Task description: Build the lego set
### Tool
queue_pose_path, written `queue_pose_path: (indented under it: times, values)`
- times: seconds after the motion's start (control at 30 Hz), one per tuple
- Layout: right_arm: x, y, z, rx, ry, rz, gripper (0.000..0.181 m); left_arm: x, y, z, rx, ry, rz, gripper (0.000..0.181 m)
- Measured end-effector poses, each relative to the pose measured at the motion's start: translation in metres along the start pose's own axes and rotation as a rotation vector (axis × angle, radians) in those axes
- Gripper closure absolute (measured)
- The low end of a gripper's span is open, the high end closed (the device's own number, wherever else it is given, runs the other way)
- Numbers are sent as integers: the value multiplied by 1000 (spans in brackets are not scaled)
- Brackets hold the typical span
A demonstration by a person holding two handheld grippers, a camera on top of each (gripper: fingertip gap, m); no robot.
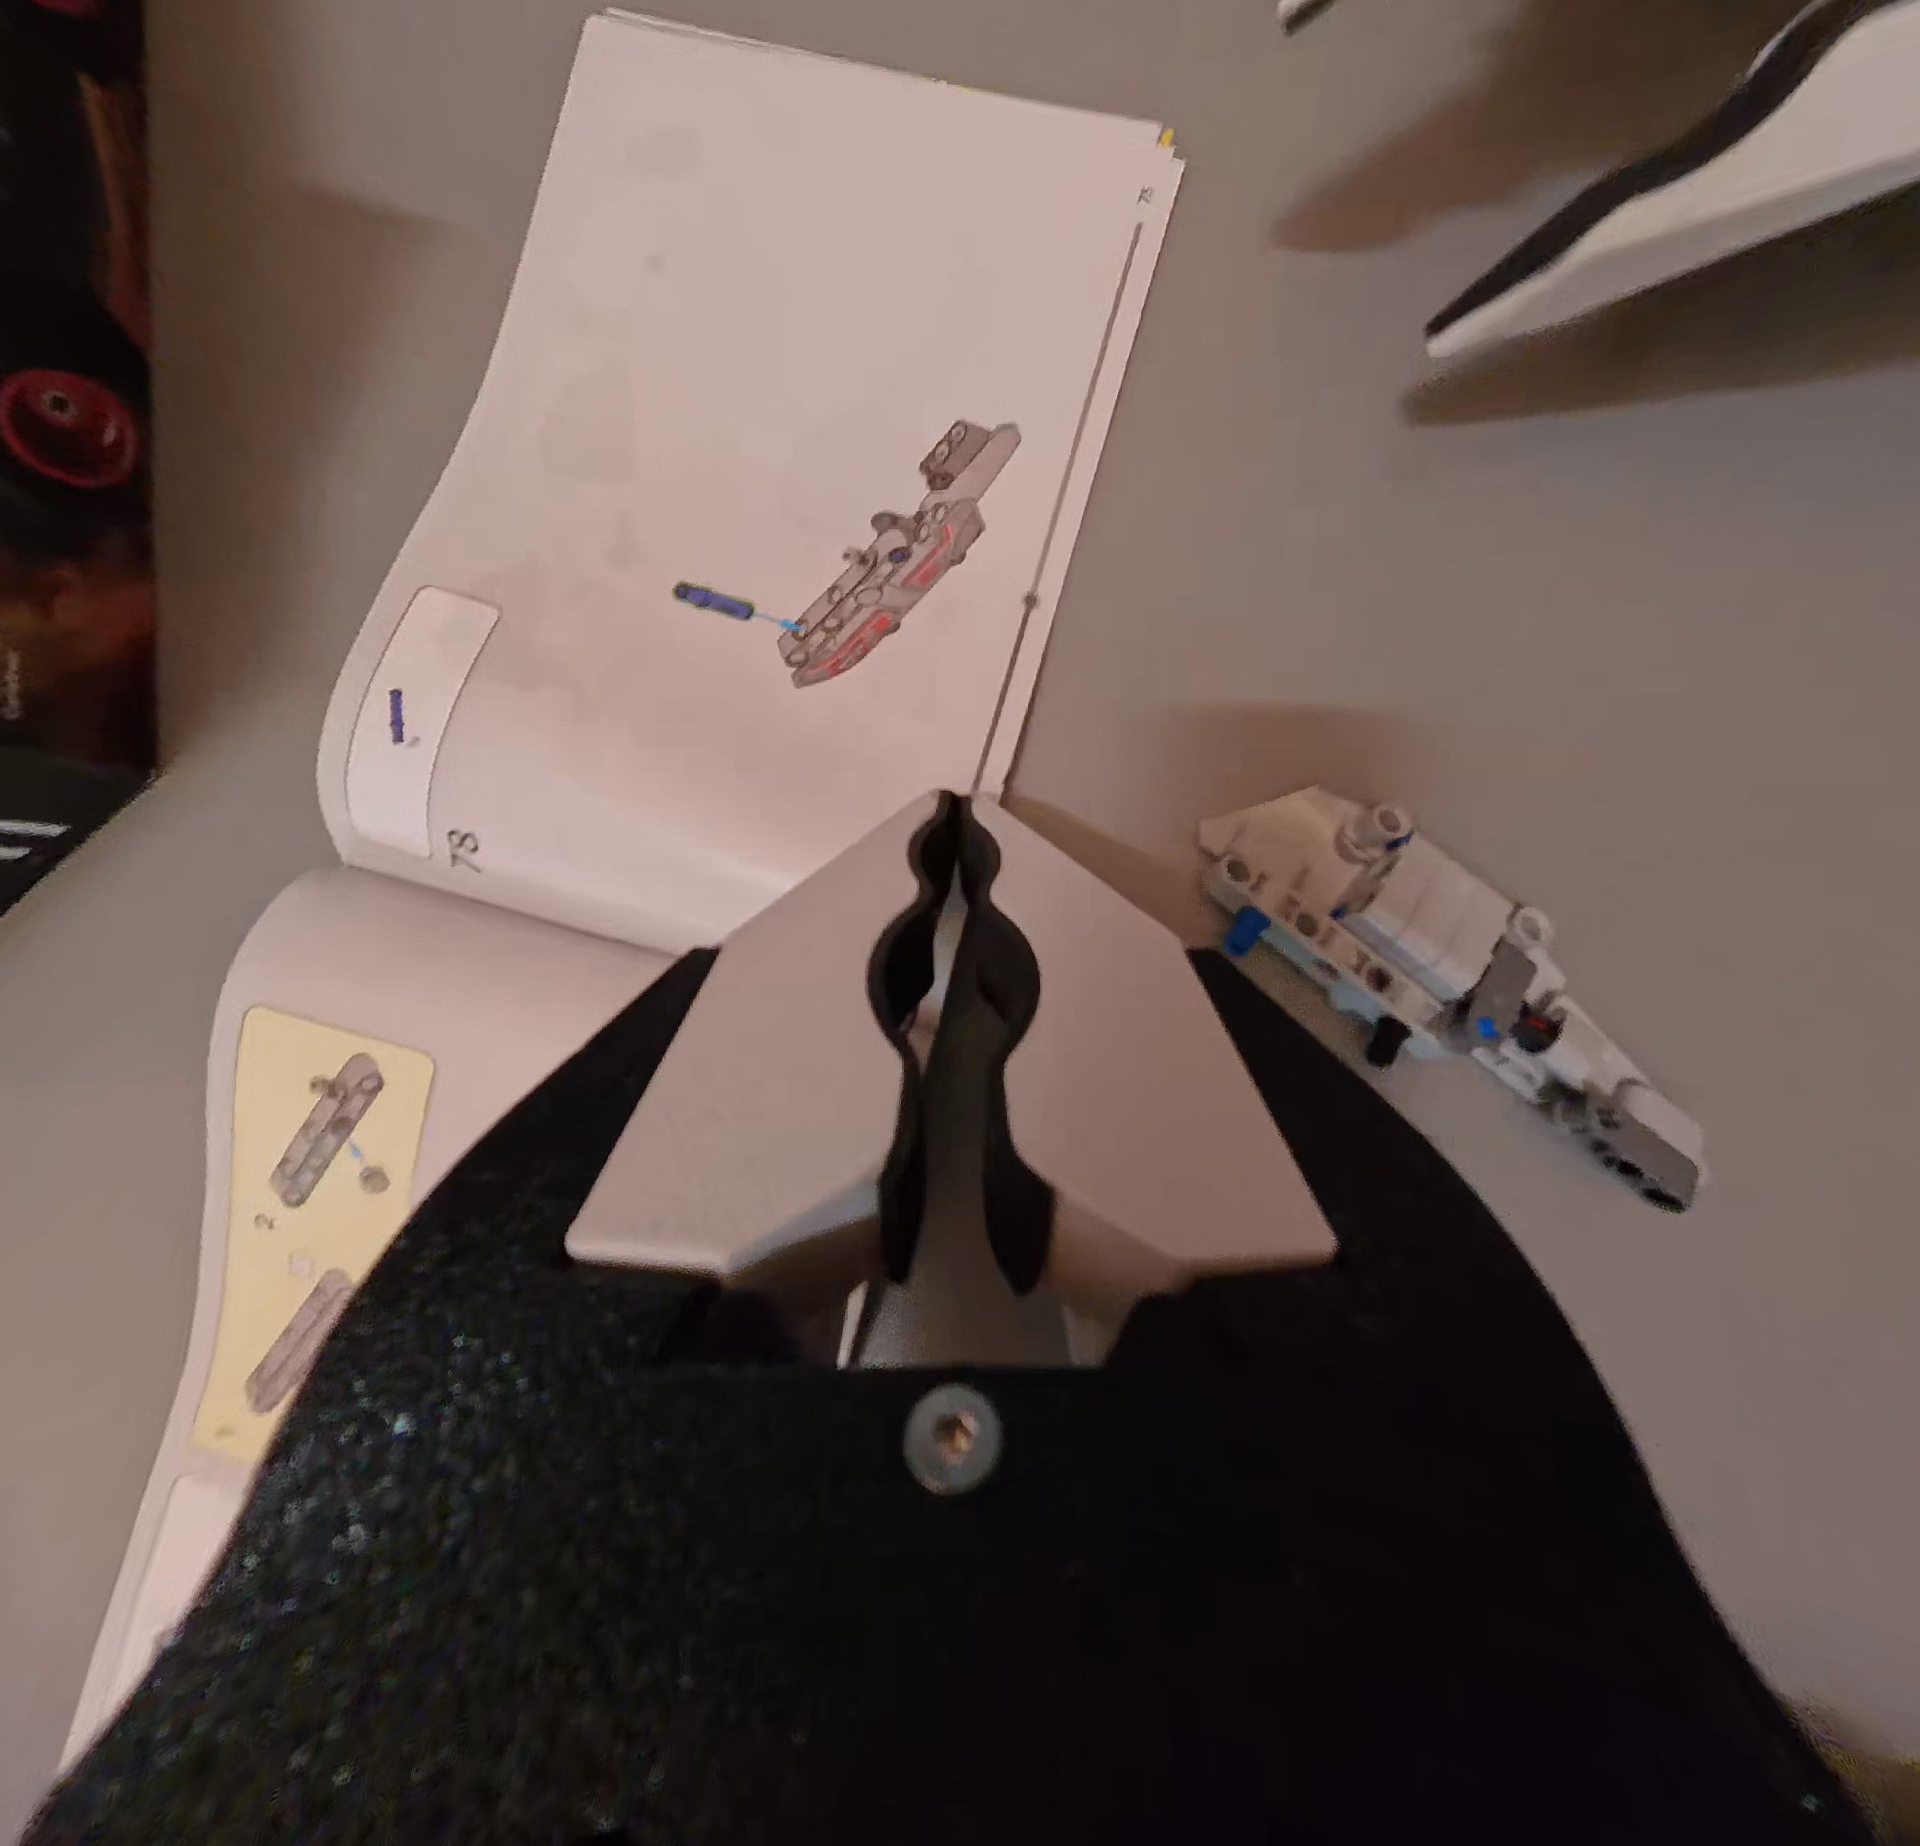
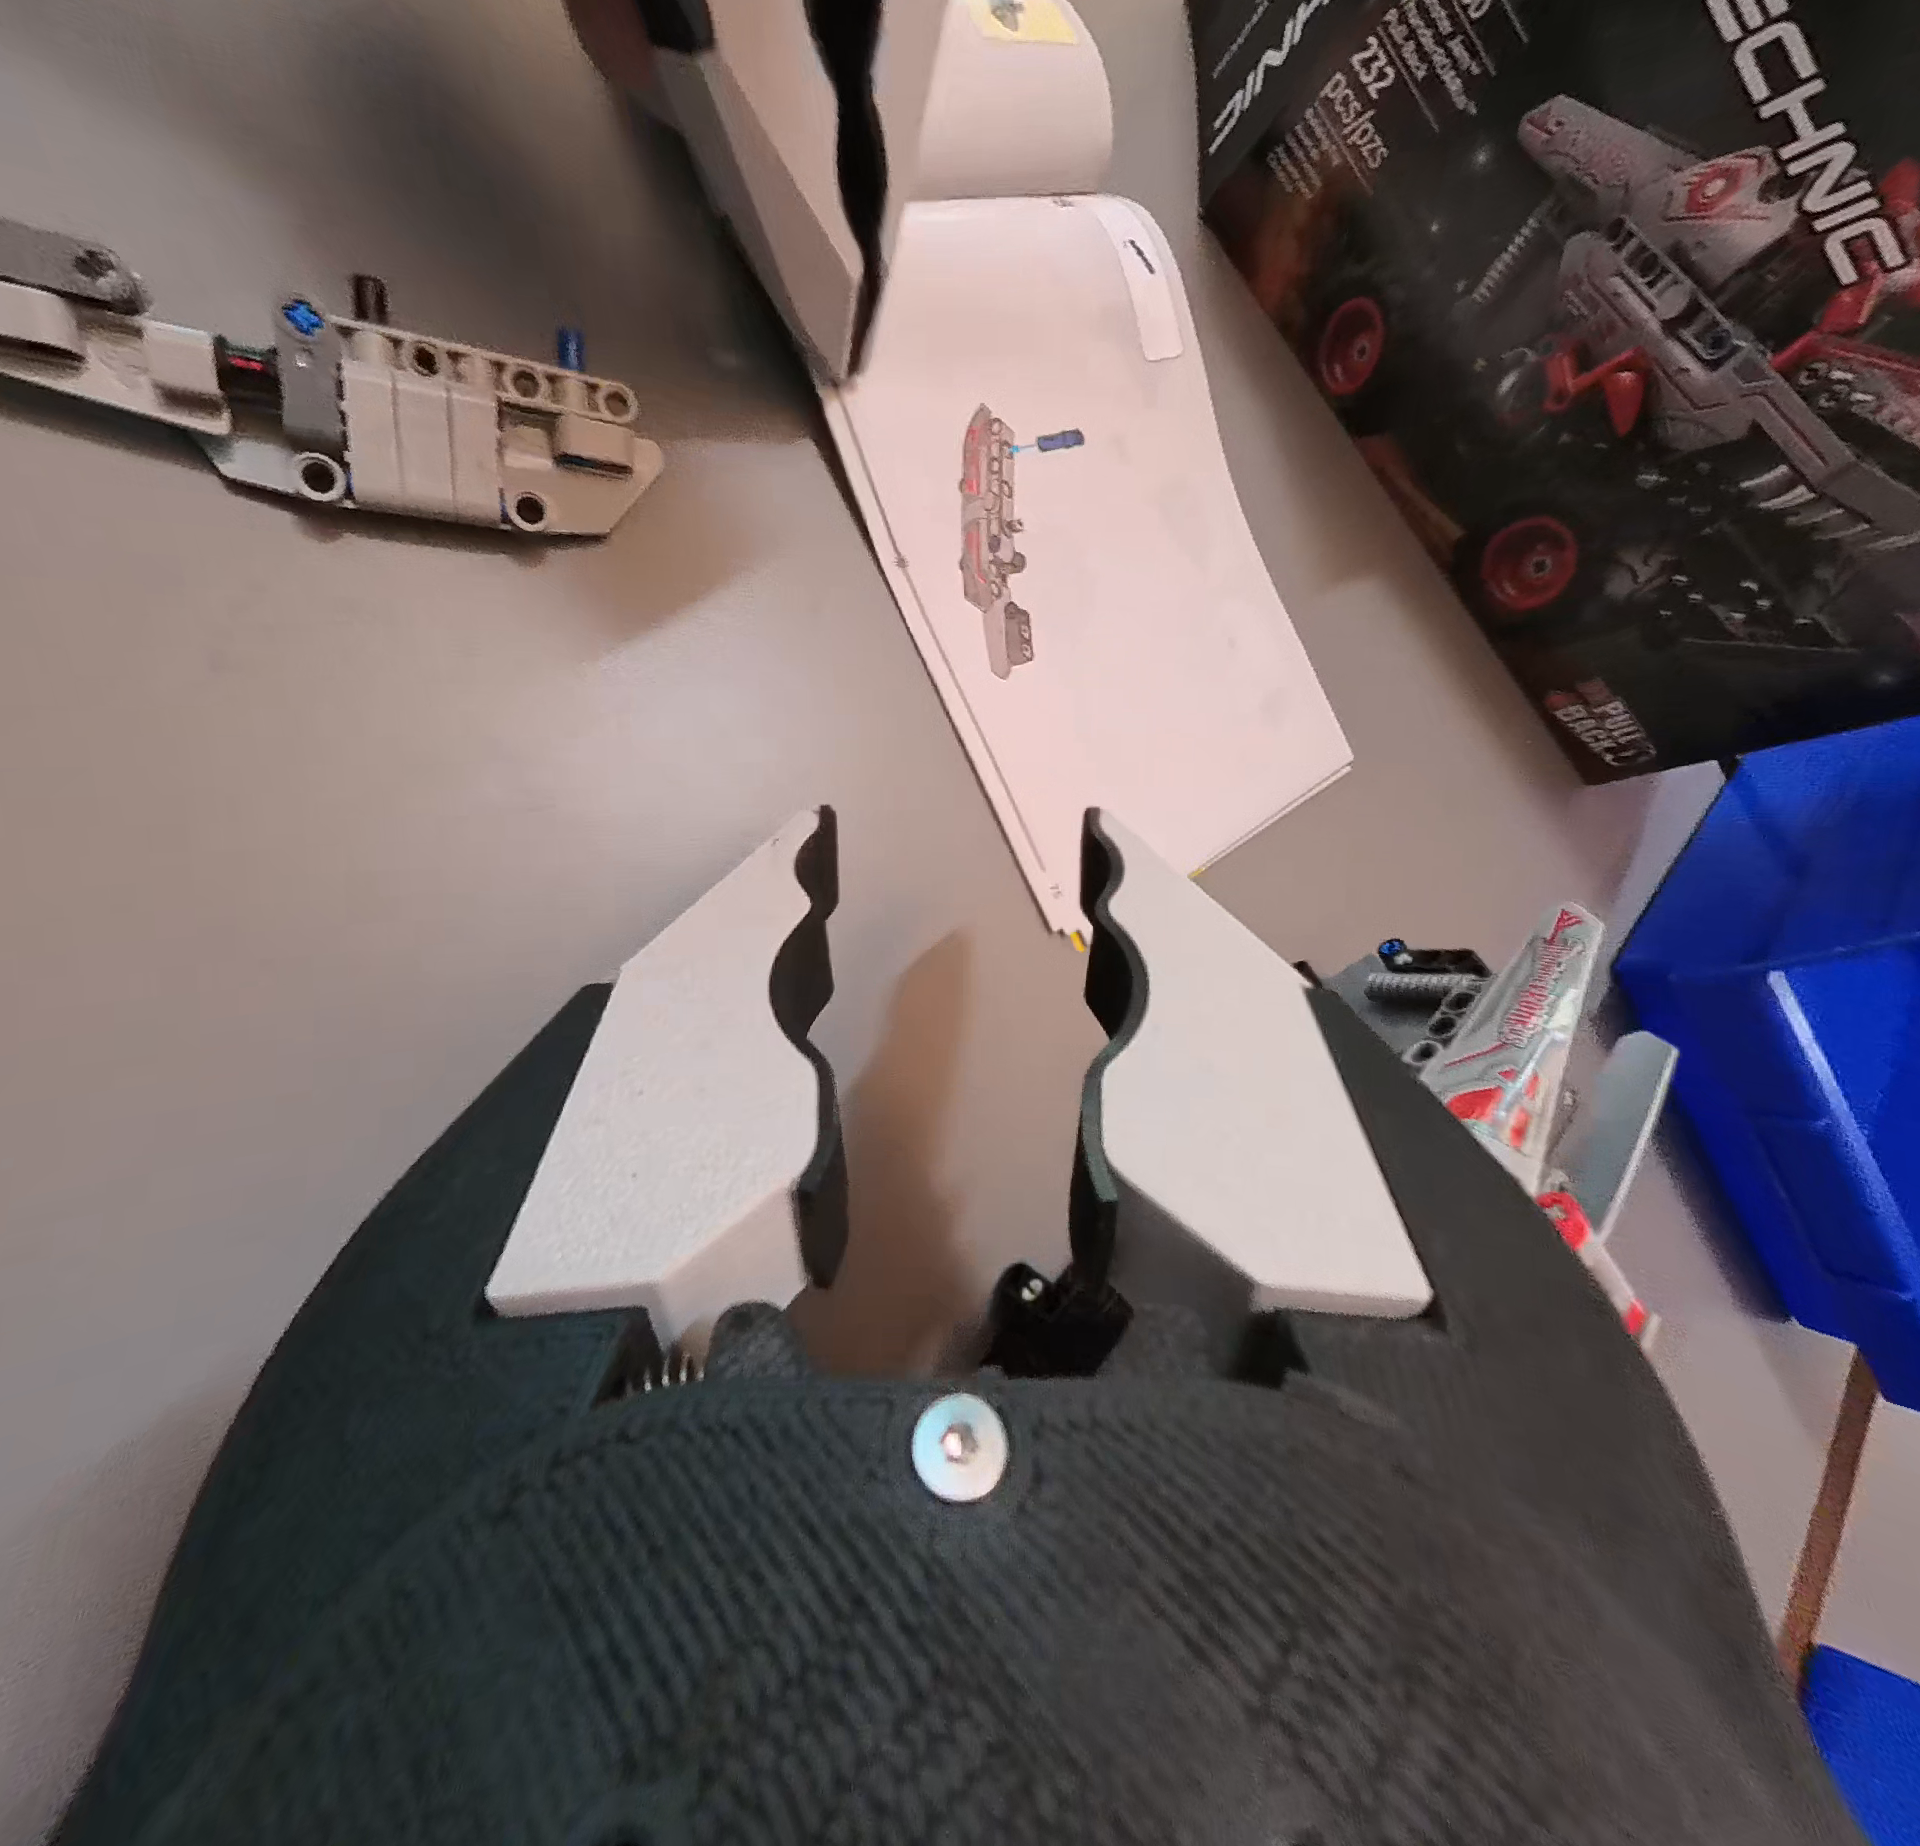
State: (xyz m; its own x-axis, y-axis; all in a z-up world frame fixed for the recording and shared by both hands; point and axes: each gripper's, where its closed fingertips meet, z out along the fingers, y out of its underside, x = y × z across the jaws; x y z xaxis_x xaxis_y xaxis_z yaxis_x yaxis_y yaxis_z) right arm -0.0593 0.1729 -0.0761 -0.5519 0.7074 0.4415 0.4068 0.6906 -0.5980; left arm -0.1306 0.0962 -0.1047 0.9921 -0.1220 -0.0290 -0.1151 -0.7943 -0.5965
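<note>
A white and grey lego assembly (image 1: 1455,986) with blue and black pins lies on the grey table, to the right of my left gripper (image 1: 954,809). The left gripper is shut and empty, its tips over the near edge of the open instruction booklet (image 1: 790,466). In the right wrist view the same assembly (image 2: 416,414) lies at the upper left. My right gripper (image 2: 956,840) is open and empty above the bare table, near the booklet's corner (image 2: 1122,591). The left gripper (image 2: 857,342) shows shut at the top of that view.
The black lego set box (image 2: 1621,342) stands at the upper right, and also shows at the left edge of the left wrist view (image 1: 73,425). A blue bin (image 2: 1808,1027) sits at the right. A second stickered lego assembly (image 2: 1527,1079) lies beside it. Spacing between my two grippers at the tips: around 12 cm.
</note>
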Motion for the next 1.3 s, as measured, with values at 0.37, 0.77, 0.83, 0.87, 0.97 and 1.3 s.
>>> queue_pose_path:
  times: [0.37,0.77,0.83,0.87,0.97,1.3]
  values:
    - [19,1,-16,-38,14,0,134,3,-5,12,-28,39,60,147]
    - [-9,2,-4,-118,-74,-97,133,6,19,-3,-134,111,186,181]
    - [-4,3,-1,-142,-56,-105,134,6,20,-4,-126,124,184,181]
    - [-2,3,0,-154,-55,-110,134,6,20,-6,-121,132,178,181]
    - [-3,-3,3,-149,-73,-123,134,6,33,-14,-171,156,161,181]
    - [-2,-27,29,-100,-97,-56,139,-25,43,-33,-161,41,81,181]
